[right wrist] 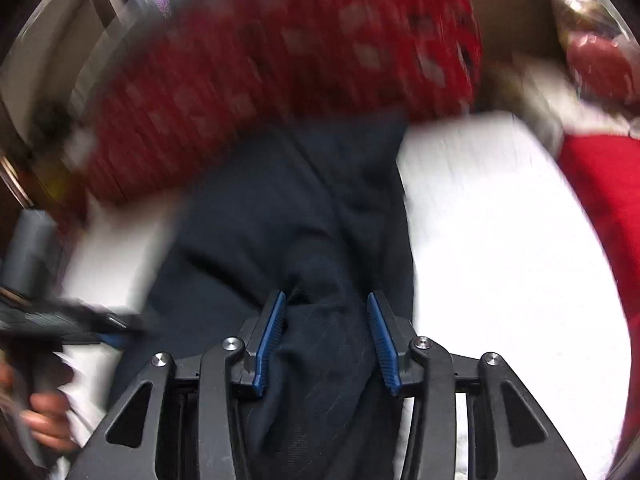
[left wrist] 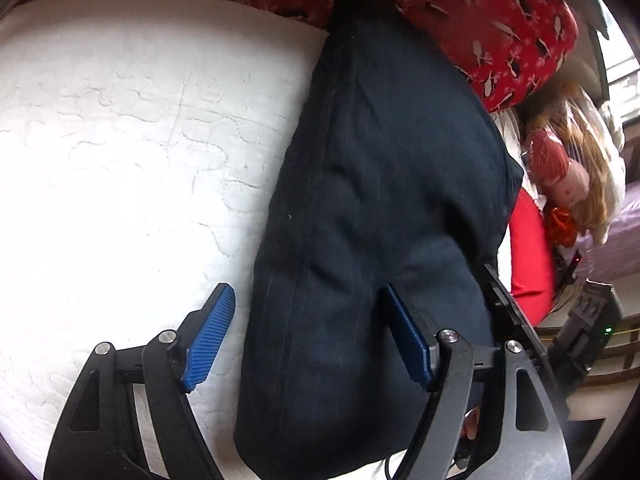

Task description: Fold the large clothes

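White quilted bedding (left wrist: pixel 120 140) fills the left half of the left wrist view, with a red patterned cushion (left wrist: pixel 480 20) across the top. On it lies the long dark navy garment of soft woven cloth (left wrist: pixel 380 180), folded lengthwise into a thick strip running from the top centre to the bottom centre of that view; in the right wrist view it runs from the centre to the bottom edge (right wrist: pixel 288 220).

It looks limp and fairly heavy for cloth, so it will probably sag and slide open unless both ends are carried together; the near end, through all layers, seems the best hold.

The left gripper (left wrist: pixel 308 336) stands wide open, one blue pad on the bedding, the other over the cloth, pinching nothing. The right gripper (right wrist: pixel 326 340) straddles a bunched ridge of the garment; whether its pads press the cloth I cannot tell through the blur.
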`<state>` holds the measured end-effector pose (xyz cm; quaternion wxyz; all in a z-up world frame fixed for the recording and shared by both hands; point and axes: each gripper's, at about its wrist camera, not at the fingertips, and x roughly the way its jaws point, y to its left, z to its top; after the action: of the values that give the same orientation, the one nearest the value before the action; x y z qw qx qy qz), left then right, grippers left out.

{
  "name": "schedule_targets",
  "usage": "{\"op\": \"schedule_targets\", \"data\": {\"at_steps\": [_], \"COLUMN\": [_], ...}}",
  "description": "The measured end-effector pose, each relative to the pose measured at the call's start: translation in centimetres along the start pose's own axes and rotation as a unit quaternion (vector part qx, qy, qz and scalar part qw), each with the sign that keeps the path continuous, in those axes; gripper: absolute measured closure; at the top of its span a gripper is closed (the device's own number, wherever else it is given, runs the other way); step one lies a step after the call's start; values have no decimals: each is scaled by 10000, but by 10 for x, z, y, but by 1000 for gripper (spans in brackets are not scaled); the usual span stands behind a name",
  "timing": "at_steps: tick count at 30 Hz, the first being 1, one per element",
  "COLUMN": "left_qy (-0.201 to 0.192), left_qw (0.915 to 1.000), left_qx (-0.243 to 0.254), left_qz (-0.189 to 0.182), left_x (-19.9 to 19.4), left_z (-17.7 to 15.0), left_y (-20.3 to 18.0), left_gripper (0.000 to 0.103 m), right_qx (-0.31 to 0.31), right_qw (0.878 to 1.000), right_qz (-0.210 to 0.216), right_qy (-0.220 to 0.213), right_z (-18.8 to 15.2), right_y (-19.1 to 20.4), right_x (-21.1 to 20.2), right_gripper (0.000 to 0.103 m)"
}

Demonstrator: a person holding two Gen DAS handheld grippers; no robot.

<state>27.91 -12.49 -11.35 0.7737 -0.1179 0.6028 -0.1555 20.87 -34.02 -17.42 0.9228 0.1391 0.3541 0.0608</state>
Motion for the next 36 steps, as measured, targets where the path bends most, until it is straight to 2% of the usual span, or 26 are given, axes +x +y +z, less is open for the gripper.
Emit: {"op": "schedule_targets", "data": {"at_steps": [4, 7, 8, 10, 12, 17, 20, 22, 24, 28, 30, 33, 34, 35, 36], "left_qy": [-145, -290, -293, -205, -120, -61, -69, -119, -247, -369, -425, -394, -424, -454, -483], "left_qw": [9995, 9968, 9955, 9962, 9980, 9984, 9979, 9981, 9987, 9974, 9955, 9963, 9968, 9973, 9975], "left_qx": [266, 619, 730, 656, 451, 416, 498, 534, 437, -146, -348, -203, -80, 58, 181], "left_qz": [79, 407, 532, 544, 416, 372, 408, 290, 14, -606, -772, -740, -671, -582, -481], "left_x": [-16, -14, -10, -5, -2, -4, -8, -13, -20, -27, -30, -25, -23, -19, -14], "left_z": [-9, -20, -25, -29, -29, -30, -28, -21, -10, 28, 51, 79, 86, 91, 96], "left_y": [-14, -27, -30, -25, -19, -16, -23, -24, -21, -6, -5, -20, -27, -34, -41], "left_gripper": [28, 27, 26, 25, 24, 24, 24, 24, 24, 24, 24, 24, 24, 24, 24], "right_qx": [673, 752, 653, 431, 488, 624, 563, 612, 838, 1457, 1746, 2141, 2207, 2176, 1923], "right_qw": [9963, 9940, 9960, 9988, 9986, 9980, 9984, 9980, 9958, 9877, 9835, 9762, 9746, 9747, 9791], "right_qz": [372, 593, 489, 181, 125, 77, 33, 57, 179, 327, 286, 358, 381, 497, 598], "right_qy": [-383, -525, -372, -127, -143, -49, -34, -139, -317, -473, -382, -41, -25, -99, -267], "right_z": [-5, -18, -27, -39, -47, -45, -31, -20, -4, 34, 53, 72, 74, 77, 83], "right_y": [-15, -15, -15, -14, -18, -16, -10, -11, -16, -28, -32, -38, -38, -36, -30], "right_x": [-28, -39, -36, -25, -25, -30, -31, -36, -39, -29, -13, 17, 22, 25, 25], "right_gripper": [58, 56, 56, 55, 49, 49, 49, 48, 46, 46, 46, 46, 51, 78, 97]}}
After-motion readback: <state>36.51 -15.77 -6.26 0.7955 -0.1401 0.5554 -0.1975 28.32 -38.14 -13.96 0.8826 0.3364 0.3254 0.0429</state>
